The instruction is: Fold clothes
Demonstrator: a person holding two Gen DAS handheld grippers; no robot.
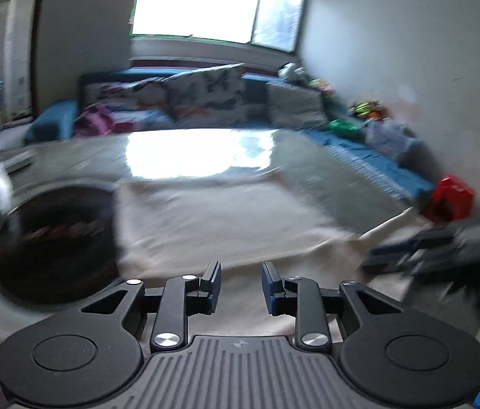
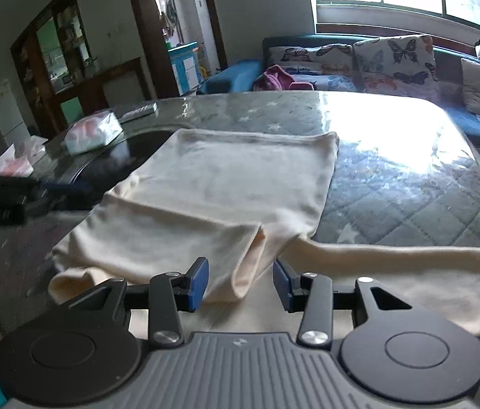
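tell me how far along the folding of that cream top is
Partly done. The cream garment lies flat on the quilted table cover, and one sleeve is already folded across the body. Nothing is in hand: the right tool is open just short of that sleeve's cuff, and the left tool is open too. The other sleeve lies spread out to the side, and the body is not yet folded up.
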